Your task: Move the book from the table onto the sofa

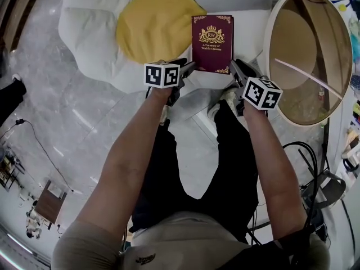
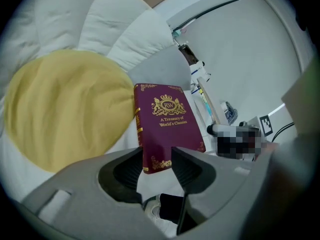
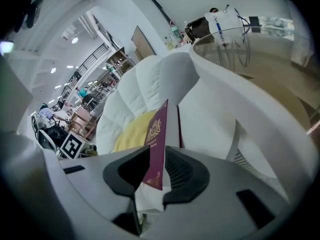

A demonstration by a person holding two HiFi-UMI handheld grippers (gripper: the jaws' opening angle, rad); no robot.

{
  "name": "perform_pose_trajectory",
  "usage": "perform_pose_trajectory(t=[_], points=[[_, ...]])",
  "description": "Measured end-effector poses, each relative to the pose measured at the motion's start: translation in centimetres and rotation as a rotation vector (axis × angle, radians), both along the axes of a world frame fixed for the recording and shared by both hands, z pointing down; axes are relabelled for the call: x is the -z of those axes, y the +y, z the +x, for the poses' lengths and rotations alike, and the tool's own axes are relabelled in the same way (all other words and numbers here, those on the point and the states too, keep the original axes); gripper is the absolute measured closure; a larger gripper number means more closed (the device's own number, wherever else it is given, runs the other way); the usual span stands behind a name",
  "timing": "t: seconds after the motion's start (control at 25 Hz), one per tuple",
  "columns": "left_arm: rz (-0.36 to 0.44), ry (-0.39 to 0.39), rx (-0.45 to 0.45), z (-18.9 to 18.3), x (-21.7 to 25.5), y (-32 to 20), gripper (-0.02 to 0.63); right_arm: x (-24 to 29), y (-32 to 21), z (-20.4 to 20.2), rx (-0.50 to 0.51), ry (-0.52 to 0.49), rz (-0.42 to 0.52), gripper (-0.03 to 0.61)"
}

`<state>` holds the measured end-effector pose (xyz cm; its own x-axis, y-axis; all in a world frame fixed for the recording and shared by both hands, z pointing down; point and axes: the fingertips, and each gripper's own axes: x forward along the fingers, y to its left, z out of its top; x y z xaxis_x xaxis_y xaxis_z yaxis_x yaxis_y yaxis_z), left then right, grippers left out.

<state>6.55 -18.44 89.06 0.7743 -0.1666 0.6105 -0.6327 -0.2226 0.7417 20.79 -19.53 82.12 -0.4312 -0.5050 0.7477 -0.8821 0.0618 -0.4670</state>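
Beige top (image 1: 185, 243), black trousers (image 1: 169, 173); grey jaws, black-white marker cubes (image 1: 162, 75).

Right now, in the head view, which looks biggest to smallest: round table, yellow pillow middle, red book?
1. round table
2. yellow pillow middle
3. red book
None of them look close in size.

- Maroon hardcover book (image 1: 212, 43): matt, leathery cover, shiny gilt stamping.
- White petal-shaped sofa (image 1: 90, 32): soft padded cloth; yellow centre (image 1: 154, 24) likewise.
- Grey marble-look floor (image 1: 73, 122): glossy, polished.
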Motion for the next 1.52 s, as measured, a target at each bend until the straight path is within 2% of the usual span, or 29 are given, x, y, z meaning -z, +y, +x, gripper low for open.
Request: perform_pose_trajectory(t=[0.08,0.32,0.56,0.72,0.8,0.96,1.12,1.24,1.36,1.52], points=[[-0.001,-0.004,-0.011,-0.6,1.5,0.8,0.433,1.3,0.6,-0.5,0.011,-0.004,-0.001,0.479],[0.034,0.038,-0.072,-1.6,8.7,2.4,0.437,6.8,2.8,-3.4,0.125,-0.047,0.018,0.552],[0.079,0.07,-0.155,-2.7,16.3,5.6,0.56,12.9,6.6,-5.9,0.19,-0.099,0.007,0.565],[0.095,0.093,-0.235,-3.2,20.5,7.7,0.604,16.8,9.2,-7.2,0.253,-0.099,0.026,0.566],[0.114,0.104,-0.286,-3.3,22.7,8.8,0.606,18.8,10.4,-7.6,0.263,-0.098,0.031,0.566],[0.182,0.096,-0.379,-3.4,27.0,10.8,0.606,22.9,12.8,-8.4,0.265,-0.088,0.055,0.566],[0.256,0.15,-0.43,-2.9,33.6,11.8,0.606,27.7,14.4,-9.4,0.267,-0.086,0.089,0.566],[0.342,0.171,-0.474,-2.9,39.3,12.3,0.606,31.5,15.4,-10.2,0.273,-0.079,0.118,0.566],[0.425,0.174,-0.52,-3.4,44.4,12.4,0.606,35.3,15.7,-11.5,0.274,-0.077,0.169,0.566],[0.479,0.188,-0.573,-4.5,49.6,13.2,0.606,39.6,16.1,-13.0,0.26,-0.077,0.24,0.566]])
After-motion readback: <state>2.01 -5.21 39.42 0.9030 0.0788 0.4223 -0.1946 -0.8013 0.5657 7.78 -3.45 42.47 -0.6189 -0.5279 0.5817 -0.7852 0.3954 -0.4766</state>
